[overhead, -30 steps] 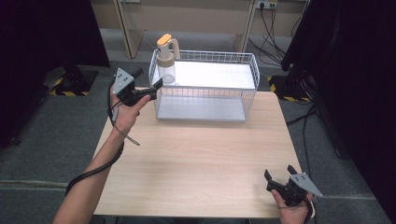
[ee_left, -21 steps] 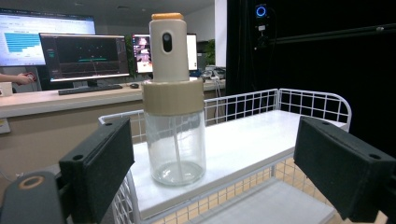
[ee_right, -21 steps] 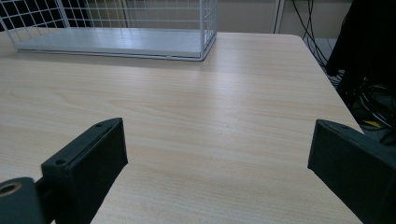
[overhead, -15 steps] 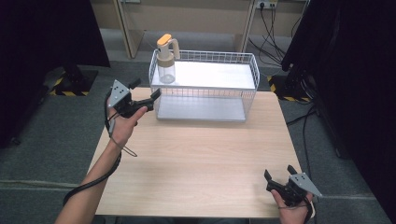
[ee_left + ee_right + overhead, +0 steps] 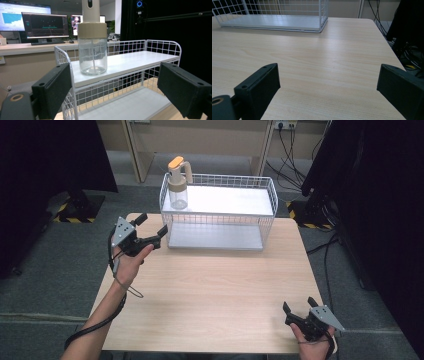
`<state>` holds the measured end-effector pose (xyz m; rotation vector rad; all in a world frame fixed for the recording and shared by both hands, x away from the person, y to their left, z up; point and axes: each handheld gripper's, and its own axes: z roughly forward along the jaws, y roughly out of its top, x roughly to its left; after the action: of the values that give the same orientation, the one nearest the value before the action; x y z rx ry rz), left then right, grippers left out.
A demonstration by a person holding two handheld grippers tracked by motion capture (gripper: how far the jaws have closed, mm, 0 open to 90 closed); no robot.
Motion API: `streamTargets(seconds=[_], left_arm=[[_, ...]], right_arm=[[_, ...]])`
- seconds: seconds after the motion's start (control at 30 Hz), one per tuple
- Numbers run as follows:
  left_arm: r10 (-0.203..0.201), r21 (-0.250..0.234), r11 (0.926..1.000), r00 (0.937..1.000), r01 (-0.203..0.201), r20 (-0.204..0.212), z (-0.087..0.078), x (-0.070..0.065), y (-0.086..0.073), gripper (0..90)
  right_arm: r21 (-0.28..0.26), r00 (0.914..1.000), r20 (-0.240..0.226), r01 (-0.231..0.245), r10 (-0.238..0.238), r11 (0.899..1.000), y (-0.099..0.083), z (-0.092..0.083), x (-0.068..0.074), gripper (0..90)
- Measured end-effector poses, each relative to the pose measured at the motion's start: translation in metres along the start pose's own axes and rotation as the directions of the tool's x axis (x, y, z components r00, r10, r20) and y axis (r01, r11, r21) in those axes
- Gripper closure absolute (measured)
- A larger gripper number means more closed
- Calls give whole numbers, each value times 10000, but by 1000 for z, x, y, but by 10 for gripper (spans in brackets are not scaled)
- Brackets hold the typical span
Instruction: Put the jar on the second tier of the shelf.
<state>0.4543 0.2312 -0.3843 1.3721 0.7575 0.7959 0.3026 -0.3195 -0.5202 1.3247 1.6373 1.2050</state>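
A clear pump bottle (image 5: 178, 185) with a beige collar and orange top stands upright on the upper shelf of a white wire rack (image 5: 220, 227), at the rack's left end. In the left gripper view the bottle (image 5: 92, 50) rises straight ahead on the shelf, beyond the wide-apart jaws. My left gripper (image 5: 151, 226) hovers open just left of the rack, nothing between its jaws. Near the table's front right corner my right gripper (image 5: 299, 308) rests open and empty, its jaws facing across bare wood toward the rack (image 5: 287, 23).
The wooden table (image 5: 210, 295) carries the rack along its far edge. A cable (image 5: 120, 287) trails from the left gripper down the forearm. Behind the table are desk legs, wall sockets with cables, and dark curtains on both sides.
My left gripper has drawn back from the rack's left end, moving down and toward the near-left. Its jaws stay apart. The right gripper has not moved.
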Motion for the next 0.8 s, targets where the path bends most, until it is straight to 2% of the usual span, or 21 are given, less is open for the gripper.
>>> streamTargets(seconds=[0.8], left_arm=[[-272, 372, 9989, 9996, 273, -35, -25, 0, -33, 116]], right_arm=[[-21, 10000, 7, 33, -33, 10000, 0, 0, 0, 46]])
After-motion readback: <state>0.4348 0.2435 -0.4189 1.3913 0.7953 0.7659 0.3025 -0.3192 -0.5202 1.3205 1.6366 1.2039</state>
